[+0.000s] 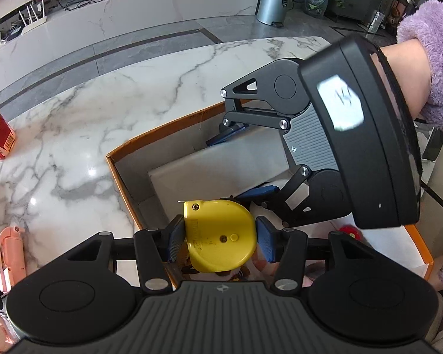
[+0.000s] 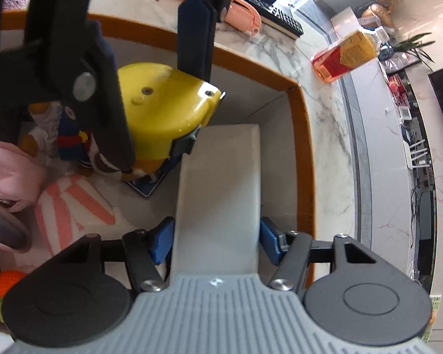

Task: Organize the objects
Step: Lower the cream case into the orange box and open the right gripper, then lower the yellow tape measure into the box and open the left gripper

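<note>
Over an orange-rimmed box (image 1: pixel 162 131) on veined marble, we pinch a glossy yellow tape measure (image 1: pixel 218 236) in our left gripper (image 1: pixel 220 240), its tape tip pointing left; our right gripper (image 2: pixel 217 243) clamps a smooth white rectangular block (image 2: pixel 218 194), long axis pointing straight ahead.

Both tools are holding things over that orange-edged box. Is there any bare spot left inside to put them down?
Some: the box floor is bare in the far corner, between the white block and the orange walls. The near side is crowded with a doll, a striped cloth and a pink item.
</note>
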{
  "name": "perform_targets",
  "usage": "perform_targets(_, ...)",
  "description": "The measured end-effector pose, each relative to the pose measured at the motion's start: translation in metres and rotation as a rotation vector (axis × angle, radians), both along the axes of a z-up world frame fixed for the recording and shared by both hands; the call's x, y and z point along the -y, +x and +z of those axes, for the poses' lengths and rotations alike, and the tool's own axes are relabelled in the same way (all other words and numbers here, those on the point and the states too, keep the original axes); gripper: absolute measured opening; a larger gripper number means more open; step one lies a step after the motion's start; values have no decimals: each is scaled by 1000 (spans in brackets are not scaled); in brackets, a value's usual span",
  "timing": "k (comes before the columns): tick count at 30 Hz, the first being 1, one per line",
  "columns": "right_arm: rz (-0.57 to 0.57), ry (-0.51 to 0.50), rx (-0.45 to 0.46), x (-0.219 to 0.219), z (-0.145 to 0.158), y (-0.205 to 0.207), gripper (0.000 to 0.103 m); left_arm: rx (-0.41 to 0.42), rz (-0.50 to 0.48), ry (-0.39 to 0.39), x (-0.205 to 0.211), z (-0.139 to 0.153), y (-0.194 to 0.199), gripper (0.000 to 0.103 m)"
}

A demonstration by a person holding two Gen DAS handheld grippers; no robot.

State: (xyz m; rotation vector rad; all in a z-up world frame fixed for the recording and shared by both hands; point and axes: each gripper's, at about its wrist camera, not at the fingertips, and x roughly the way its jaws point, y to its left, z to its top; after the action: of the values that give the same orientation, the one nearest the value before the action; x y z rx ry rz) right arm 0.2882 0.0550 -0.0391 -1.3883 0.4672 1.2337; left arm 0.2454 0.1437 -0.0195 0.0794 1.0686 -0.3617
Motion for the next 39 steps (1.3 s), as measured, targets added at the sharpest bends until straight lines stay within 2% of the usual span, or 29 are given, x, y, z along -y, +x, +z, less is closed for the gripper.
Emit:
perform_targets(5, -17, 13, 21, 2, 5, -1, 65, 2, 10, -18, -2, -1, -1, 60)
perform_targets(8, -35, 23, 33, 4, 10, -4, 60, 7, 21, -23, -4, 0, -2, 60)
perform_targets(10, -68, 27, 33, 5, 16, -3, 39, 16, 26, -27, -5, 2, -2, 60)
perform_targets(11, -88, 35, 28, 6, 21, -2, 35, 19, 26, -30, -5, 3, -2, 60)
perform_targets(16, -204, 106, -8, 23, 50, 2, 33, 28, 34, -68, 1, 8, 1, 60)
perform_targets(19, -336, 147, -19, 40, 67, 3, 33, 30, 35, -117, 10, 13, 5, 60)
perform_targets(23, -519, 218, -75, 64, 86, 0, 32, 23, -22, -139, 33, 16, 5, 60)
perform_targets(26, -606, 253, -106, 86, 88, -15, 31, 0, -82, -136, 54, 14, -1, 60)
perform_targets(32, -701, 280, -194, 126, 81, -39, 31, -98, -100, -115, 90, -5, -9, 60)
perform_targets(39, -705, 338, -225, 149, 81, -56, 30, -151, -69, -97, 113, -32, -9, 60)
